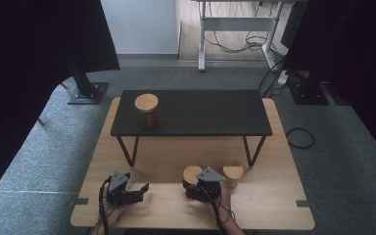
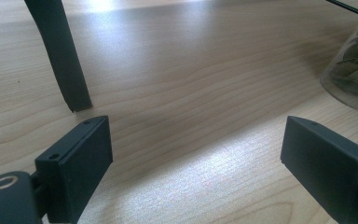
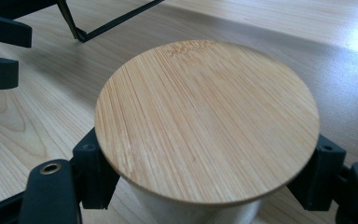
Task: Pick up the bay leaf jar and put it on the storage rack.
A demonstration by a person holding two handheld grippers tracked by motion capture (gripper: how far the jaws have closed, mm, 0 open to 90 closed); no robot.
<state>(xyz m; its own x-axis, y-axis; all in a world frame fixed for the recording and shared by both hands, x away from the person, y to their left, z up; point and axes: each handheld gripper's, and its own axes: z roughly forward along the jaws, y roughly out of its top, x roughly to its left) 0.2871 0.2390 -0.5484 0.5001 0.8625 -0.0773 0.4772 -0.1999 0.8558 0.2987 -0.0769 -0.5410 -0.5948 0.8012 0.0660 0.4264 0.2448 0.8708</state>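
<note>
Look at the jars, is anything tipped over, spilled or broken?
Nothing stands out. All three jars stand upright with wooden lids on: one on the black shelf, one clamped in the right hand-held gripper, one beside it. No spills on the wooden table.

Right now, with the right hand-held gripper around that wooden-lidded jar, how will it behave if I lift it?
The jar looks like smooth, stiff glass, so it may slip between the right hand-held gripper pads and could break if dropped. Its wide wooden lid overhangs the jaws and might catch a slide. Whether the lid is tight I can't tell.
</note>
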